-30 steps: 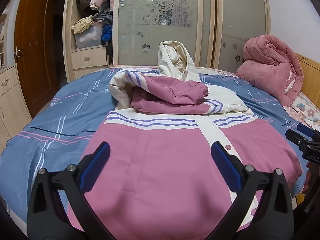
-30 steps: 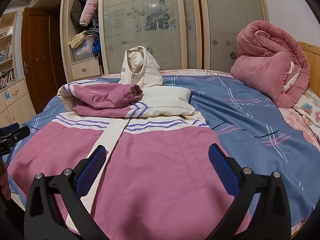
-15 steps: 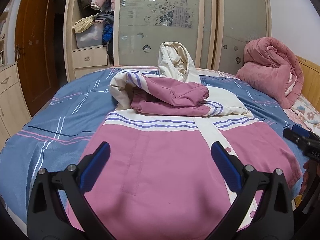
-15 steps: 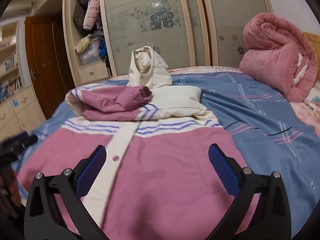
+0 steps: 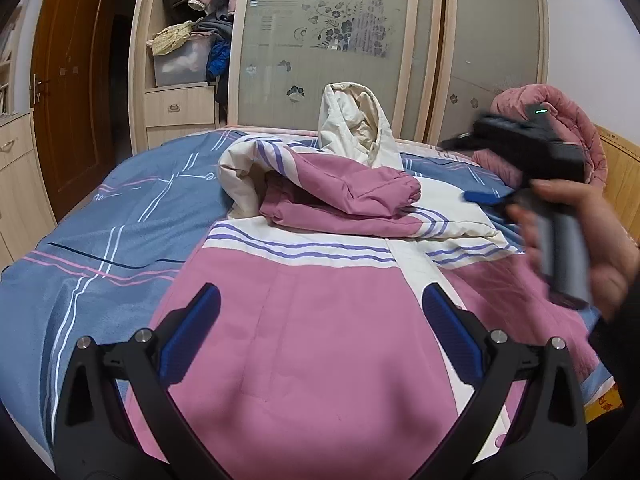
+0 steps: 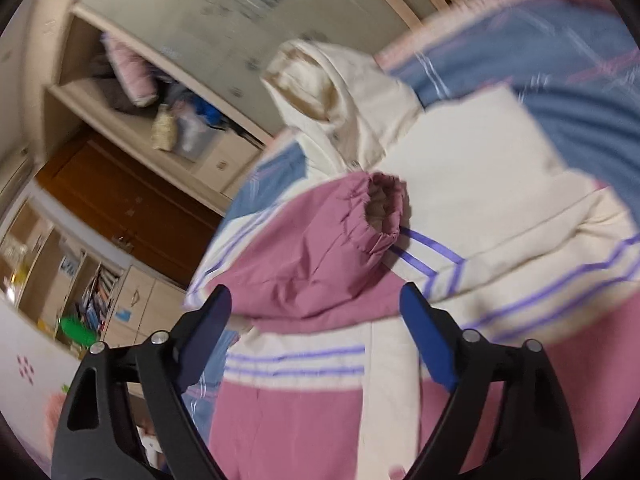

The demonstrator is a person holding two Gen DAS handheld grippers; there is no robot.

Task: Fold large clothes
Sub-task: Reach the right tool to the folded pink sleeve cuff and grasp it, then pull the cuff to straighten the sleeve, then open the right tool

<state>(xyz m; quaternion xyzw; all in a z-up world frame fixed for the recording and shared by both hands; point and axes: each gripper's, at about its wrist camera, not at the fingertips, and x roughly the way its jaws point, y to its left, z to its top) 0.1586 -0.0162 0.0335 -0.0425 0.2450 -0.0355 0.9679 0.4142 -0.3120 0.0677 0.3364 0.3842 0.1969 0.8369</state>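
Observation:
A large pink and cream hooded jacket (image 5: 320, 320) lies spread on the bed, front up, with purple stripes across the chest. One pink sleeve (image 5: 352, 188) is folded across the chest, and its cuff (image 6: 384, 204) shows in the right wrist view. The cream hood (image 5: 356, 124) stands up at the far end. My left gripper (image 5: 320, 332) is open and empty over the jacket's lower part. My right gripper (image 6: 316, 328) is open and empty, tilted, close above the folded sleeve. It also shows blurred in the left wrist view (image 5: 532, 152), held in a hand.
The bed has a blue striped cover (image 5: 100, 248). A rolled pink quilt (image 5: 560, 120) lies at the far right by a wooden headboard (image 5: 616, 168). A wardrobe with frosted sliding doors (image 5: 328, 52) and open shelves of clothes stands behind the bed.
My right gripper has swung forward and tilted, from the jacket's lower edge to just above the folded sleeve. My left gripper has stayed over the jacket's lower part.

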